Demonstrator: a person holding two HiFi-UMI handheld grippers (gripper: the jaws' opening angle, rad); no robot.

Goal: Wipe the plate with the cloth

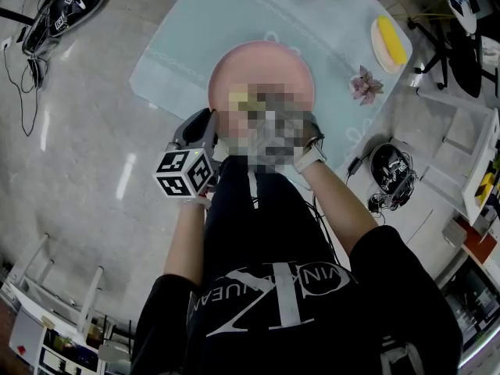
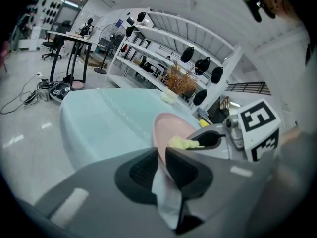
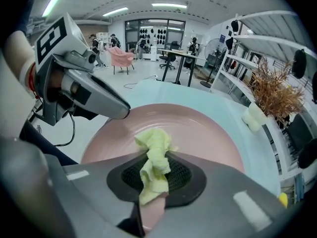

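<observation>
In the head view a pink plate (image 1: 269,67) is held over the pale blue table (image 1: 187,30). My left gripper (image 1: 205,131) is at the plate's near-left rim, and a mosaic patch covers most of my right gripper. The left gripper view has the jaws of my left gripper (image 2: 161,155) shut on the rim of the plate (image 2: 171,128), seen nearly edge-on. My right gripper (image 3: 154,168) is shut on a yellow cloth (image 3: 154,157), which lies bunched against the face of the plate (image 3: 208,128). The cloth (image 2: 182,143) also shows from the left side.
A yellow object on a small dish (image 1: 389,41) and a pinkish flower-like piece (image 1: 365,84) lie on the table's right part. Black gear with cables lies on the floor (image 1: 392,174) and at top left (image 1: 66,8). Shelves stand beyond the table (image 2: 163,48).
</observation>
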